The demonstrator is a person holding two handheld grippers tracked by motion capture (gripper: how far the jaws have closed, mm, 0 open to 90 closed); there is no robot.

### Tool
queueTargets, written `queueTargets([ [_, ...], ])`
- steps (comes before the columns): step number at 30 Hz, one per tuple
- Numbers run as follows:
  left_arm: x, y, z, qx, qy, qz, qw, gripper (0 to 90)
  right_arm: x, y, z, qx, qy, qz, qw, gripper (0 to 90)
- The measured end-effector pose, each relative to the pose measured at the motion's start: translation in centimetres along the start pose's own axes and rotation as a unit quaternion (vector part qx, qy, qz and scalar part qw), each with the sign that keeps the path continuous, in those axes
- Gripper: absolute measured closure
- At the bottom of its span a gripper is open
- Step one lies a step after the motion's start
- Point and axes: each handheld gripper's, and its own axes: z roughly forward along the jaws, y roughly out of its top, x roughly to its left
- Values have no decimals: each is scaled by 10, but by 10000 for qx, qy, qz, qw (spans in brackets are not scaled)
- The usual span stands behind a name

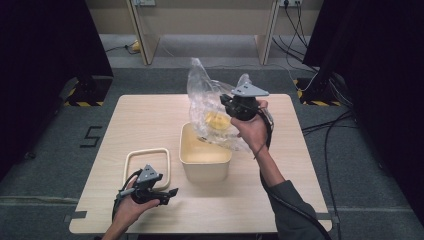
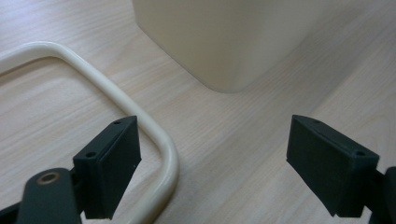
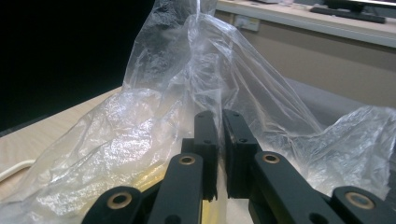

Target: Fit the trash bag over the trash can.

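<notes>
Over the wooden bench (image 1: 150,120), I hold a clear plastic bag (image 1: 210,100) above the cream bin (image 1: 205,160), my right gripper (image 3: 219,140) pinching the film, fingers closed on it. Something yellow (image 1: 216,120) sags inside; I judge thin film could slip or tear, dropping it outside the bin. My left gripper (image 2: 212,163) rests open beside the loose cream frame (image 2: 116,100), holding nothing.
</notes>
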Motion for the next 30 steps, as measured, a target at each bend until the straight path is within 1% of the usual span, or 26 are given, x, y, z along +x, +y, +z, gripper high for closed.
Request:
queueTargets([
  [2,4,0,-3,-63,-39,-119,9999,171,10,0,6,34,64,-115,9999,853],
  [4,7,1,-8,-207,-86,-258,9994,171,19,-1,11,58,156,-164,9997,852],
  [5,8,2,-11,-276,-145,-316,9990,171,24,-3,13,83,202,-209,9995,852],
  [7,10,3,-14,-378,-244,-436,9980,171,34,-8,16,189,262,-411,9986,850],
  [8,10,5,-16,-448,-273,-482,9975,171,37,-10,17,215,260,-508,9981,850],
  [9,11,8,-19,-483,-300,-460,9973,171,41,-12,18,251,269,-588,9976,849],
  [12,11,20,-28,-722,-338,-459,9958,171,50,-17,18,354,406,-702,9961,848],
  [14,13,29,-36,-863,-385,-446,9945,171,53,-20,18,393,455,-767,9952,847],
  [17,21,43,-45,-1078,-443,-541,9917,181,55,-23,17,447,480,-784,9948,846],
  [18,23,48,-46,-1112,-438,-535,9914,188,55,-24,17,461,495,-773,9947,846],
  [20,25,60,-46,-1158,-462,-494,9910,193,56,-25,16,471,554,-749,9945,845],
  [22,27,75,-41,-1193,-612,-516,9896,208,57,-26,15,465,607,-725,9944,844],
  [23,28,80,-38,-1198,-661,-477,9895,207,59,-26,15,480,626,-714,9943,843],
  [24,29,87,-35,-1213,-692,-387,9894,208,60,-27,15,489,648,-739,9940,843],
  [25,30,95,-31,-1204,-703,-344,9896,213,61,-27,15,506,675,-765,9935,843],
  [26,30,101,-28,-1186,-773,-373,9892,218,63,-29,15,534,712,-773,9930,842],
  [27,31,106,-25,-1153,-899,-416,9884,219,64,-31,15,556,760,-753,9927,842],
  [28,31,111,-21,-1102,-961,-434,9883,221,65,-32,15,579,825,-739,9922,842],
  [30,28,118,-15,-1038,-930,-387,9895,225,67,-35,16,623,917,-709,9913,842],
])
